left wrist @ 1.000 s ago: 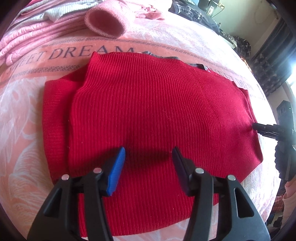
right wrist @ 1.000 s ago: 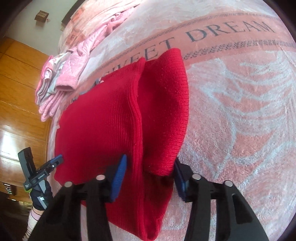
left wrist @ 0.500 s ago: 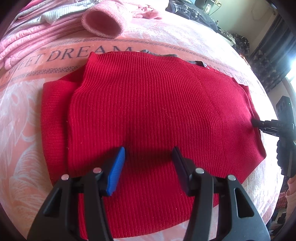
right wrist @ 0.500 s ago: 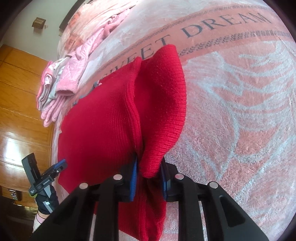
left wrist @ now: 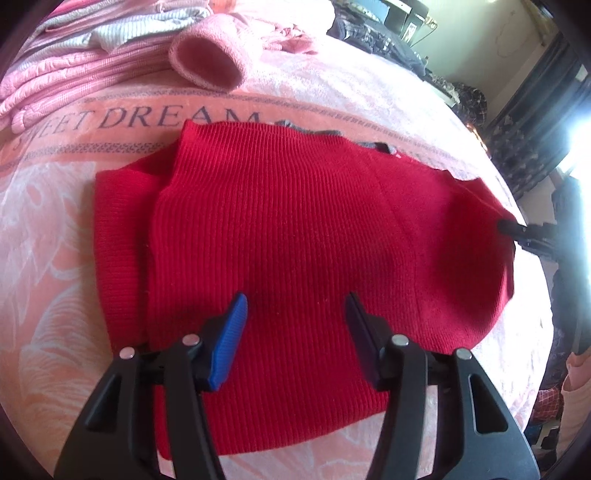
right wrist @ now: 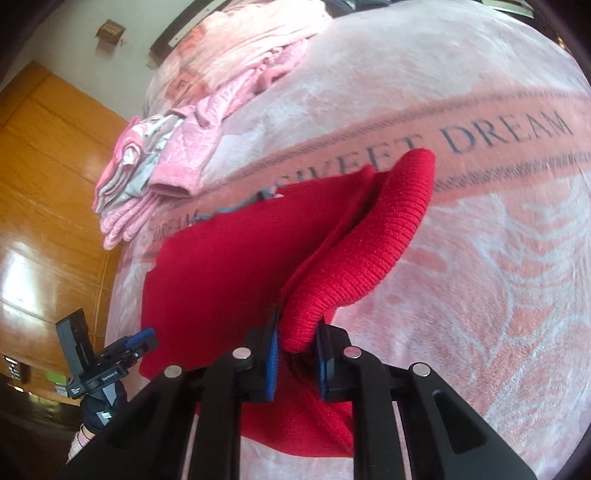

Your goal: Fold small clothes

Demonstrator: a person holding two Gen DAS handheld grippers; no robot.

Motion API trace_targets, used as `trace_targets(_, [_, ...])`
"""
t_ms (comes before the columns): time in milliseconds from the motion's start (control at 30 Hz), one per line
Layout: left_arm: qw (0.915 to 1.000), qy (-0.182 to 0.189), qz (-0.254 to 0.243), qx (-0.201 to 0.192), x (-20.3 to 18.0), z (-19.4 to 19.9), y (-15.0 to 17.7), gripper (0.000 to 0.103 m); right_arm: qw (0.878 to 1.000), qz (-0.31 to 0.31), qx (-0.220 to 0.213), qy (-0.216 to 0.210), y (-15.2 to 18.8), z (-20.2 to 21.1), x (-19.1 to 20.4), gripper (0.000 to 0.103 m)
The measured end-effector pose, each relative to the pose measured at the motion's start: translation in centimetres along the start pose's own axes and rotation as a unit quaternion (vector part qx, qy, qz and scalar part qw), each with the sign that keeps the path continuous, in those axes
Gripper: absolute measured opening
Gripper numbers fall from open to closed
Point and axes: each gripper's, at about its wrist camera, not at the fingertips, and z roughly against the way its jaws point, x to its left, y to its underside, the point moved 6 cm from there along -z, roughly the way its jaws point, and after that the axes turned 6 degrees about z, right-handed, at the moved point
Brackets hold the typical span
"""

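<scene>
A red ribbed sweater [left wrist: 295, 229] lies spread on the pink "SWEET DREAM" blanket [left wrist: 48, 258]. My left gripper [left wrist: 293, 325] hovers open over the sweater's near part, with nothing between its fingers. In the right wrist view my right gripper [right wrist: 297, 350] is shut on the red sweater's [right wrist: 221, 266] folded sleeve end [right wrist: 369, 240] and holds that edge raised off the blanket [right wrist: 498, 258]. The right gripper's tip [left wrist: 517, 229] shows at the sweater's far right edge in the left wrist view. The left gripper [right wrist: 136, 341] appears at the lower left of the right wrist view.
A pile of pink and grey clothes [left wrist: 110, 48] lies at the blanket's far left, also seen as the pink pile [right wrist: 159, 162]. Dark clothing [left wrist: 388, 29] sits at the far side. A wooden wardrobe [right wrist: 48, 184] stands beside the bed.
My right gripper closed on the sweater's sleeve edge and lifted it off the blanket. My left gripper stayed open over the sweater, hardly moving.
</scene>
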Motion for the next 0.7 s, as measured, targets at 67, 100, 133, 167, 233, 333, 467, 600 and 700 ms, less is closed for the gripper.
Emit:
trace_targets(67, [1.0,0.007,-0.001,-0.004,0.1,0.7,0.0,0.054,0.999,0.035,0.006,0.002,-0.7,-0.4,3.5,0.016])
trace_targets(100, [1.0,0.008,0.0,-0.005,0.3,0.9,0.0,0.054,0.999,0.053,0.013,0.002,-0.9,-0.9,5.4,0.016])
trace_targets(133, [0.9999,0.01,0.001,-0.006,0.4,1.1,0.0,0.054,0.997,0.07,0.019,0.003,-0.9,-1.5,7.1,0.016])
trace_targets(167, [0.9999,0.011,0.003,-0.006,0.6,1.2,0.0,0.054,0.996,0.084,0.025,0.002,-0.9,-2.0,8.5,0.016])
trace_targets(233, [0.9999,0.011,0.007,-0.007,1.1,1.4,0.1,0.054,0.992,0.115,0.045,0.001,-0.5,-3.9,11.5,0.016])
trace_targets(333, [0.9998,0.009,0.014,-0.004,1.9,1.3,0.1,0.054,0.987,0.143,0.077,0.004,0.6,-7.2,14.1,0.018])
trace_targets(467, [0.9995,0.014,0.029,0.002,2.8,1.3,0.2,0.054,0.982,0.159,0.103,-0.014,2.1,-9.3,15.6,0.025])
trace_targets(600, [0.9992,0.019,0.034,0.001,3.1,1.7,0.1,0.054,0.983,0.169,0.071,-0.025,2.2,-6.8,15.2,0.045])
trace_targets(700, [0.9979,0.044,0.047,-0.002,2.5,2.2,-0.5,0.054,0.985,0.165,0.042,-0.027,1.7,-4.0,14.1,0.052])
